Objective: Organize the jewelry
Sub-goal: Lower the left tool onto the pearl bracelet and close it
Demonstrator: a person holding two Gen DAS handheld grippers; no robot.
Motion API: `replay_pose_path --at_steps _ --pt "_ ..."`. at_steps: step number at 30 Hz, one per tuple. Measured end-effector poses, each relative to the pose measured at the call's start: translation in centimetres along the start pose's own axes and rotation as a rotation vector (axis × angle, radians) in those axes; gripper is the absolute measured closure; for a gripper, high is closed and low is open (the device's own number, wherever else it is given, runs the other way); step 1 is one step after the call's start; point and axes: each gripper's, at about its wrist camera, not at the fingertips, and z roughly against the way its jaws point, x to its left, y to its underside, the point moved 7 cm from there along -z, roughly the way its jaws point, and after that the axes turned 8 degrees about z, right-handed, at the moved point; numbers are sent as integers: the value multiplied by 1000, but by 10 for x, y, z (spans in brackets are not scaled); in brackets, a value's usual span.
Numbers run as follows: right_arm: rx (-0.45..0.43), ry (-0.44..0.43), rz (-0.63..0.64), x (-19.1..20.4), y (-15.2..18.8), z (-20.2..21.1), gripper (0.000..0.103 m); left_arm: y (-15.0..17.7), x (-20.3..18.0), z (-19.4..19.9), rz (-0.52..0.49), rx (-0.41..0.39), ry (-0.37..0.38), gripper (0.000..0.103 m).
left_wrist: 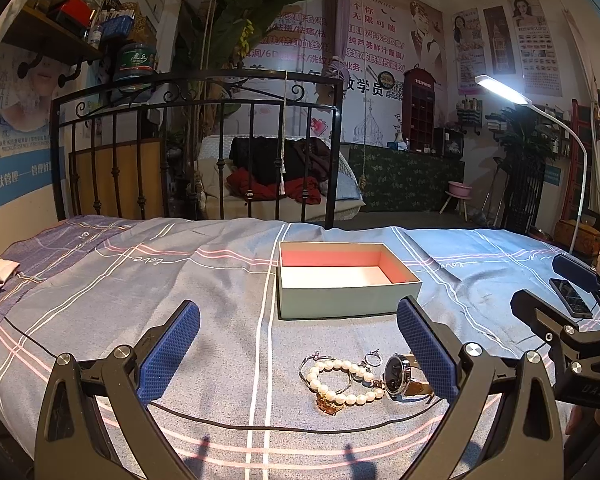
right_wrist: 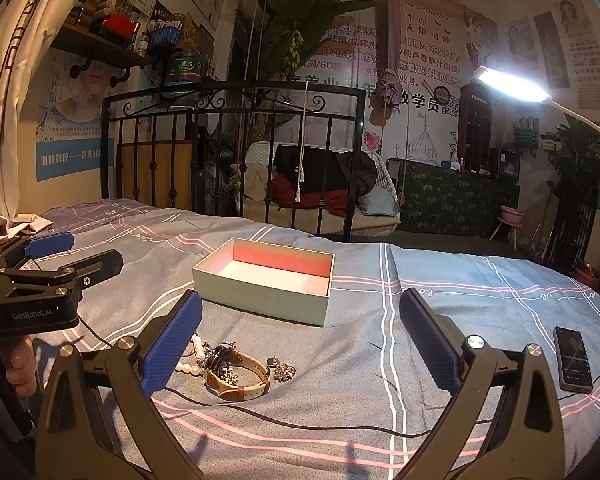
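Hovering over the bed, left gripper (left_wrist: 298, 354) has its jaws wide apart and holds nothing; right gripper (right_wrist: 300, 346) likewise. Blue ribbed pads (left_wrist: 172, 350). Jewelry heap lies on the sheet (left_wrist: 100, 308) between the left fingers: white pearl strand (left_wrist: 342, 380) looped beside a dark-faced watch (left_wrist: 398, 376) with tan strap, small ring (left_wrist: 373, 358) just behind. Open pale-green box (left_wrist: 340, 284), pink inside, sits beyond, apart from the heap. Grey-blue plaid cloth, black iron bedframe (left_wrist: 196, 140), lit lamp (left_wrist: 500, 89), phone (right_wrist: 573, 359) at right.
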Motion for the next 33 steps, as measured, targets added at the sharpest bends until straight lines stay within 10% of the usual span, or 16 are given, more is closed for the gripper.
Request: replay_pose_path --at_steps 12,33 --pt "34 -9 1 -1 5 -12 6 8 2 -13 3 58 4 7" --pt "315 -82 -66 -4 47 -67 6 57 14 -75 -24 494 -75 8"
